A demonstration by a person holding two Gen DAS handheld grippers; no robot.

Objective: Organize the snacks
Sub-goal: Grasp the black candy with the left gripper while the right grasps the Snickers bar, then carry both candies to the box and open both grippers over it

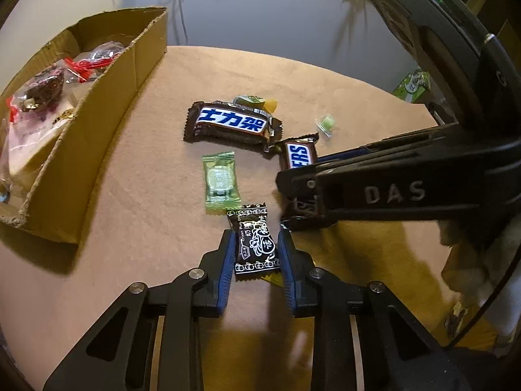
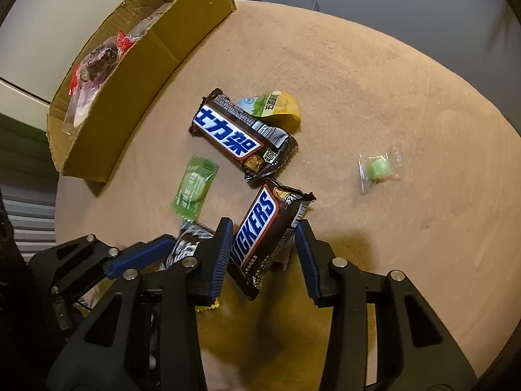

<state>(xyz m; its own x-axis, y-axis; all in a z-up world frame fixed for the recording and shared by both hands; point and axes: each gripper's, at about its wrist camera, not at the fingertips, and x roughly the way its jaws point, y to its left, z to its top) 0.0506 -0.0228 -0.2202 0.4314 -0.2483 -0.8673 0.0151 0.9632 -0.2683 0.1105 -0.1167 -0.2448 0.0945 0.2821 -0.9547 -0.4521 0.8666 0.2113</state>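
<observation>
My left tongs [image 1: 255,254] bracket a black-wrapped candy [image 1: 255,242] flat on the tan worktop [image 1: 146,228], blue pads at both its edges and seemingly just pinching it. My right tongs [image 2: 263,254] straddle the Snickers bar [image 2: 265,238]; the left pad touches it, the right pad stands just clear, so no grip yet. I judge both are meant for the cardboard box [image 2: 130,97], which already holds bagged snacks. A green candy [image 1: 218,181], a bigger bar [image 1: 232,123] and a small clear-wrapped sweet [image 2: 377,167] lie loose beyond.

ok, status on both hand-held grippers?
Left hand-held gripper astride black candy. Right hand-held gripper astride Snickers bar, gap on one side. Cardboard box unobstructed.
</observation>
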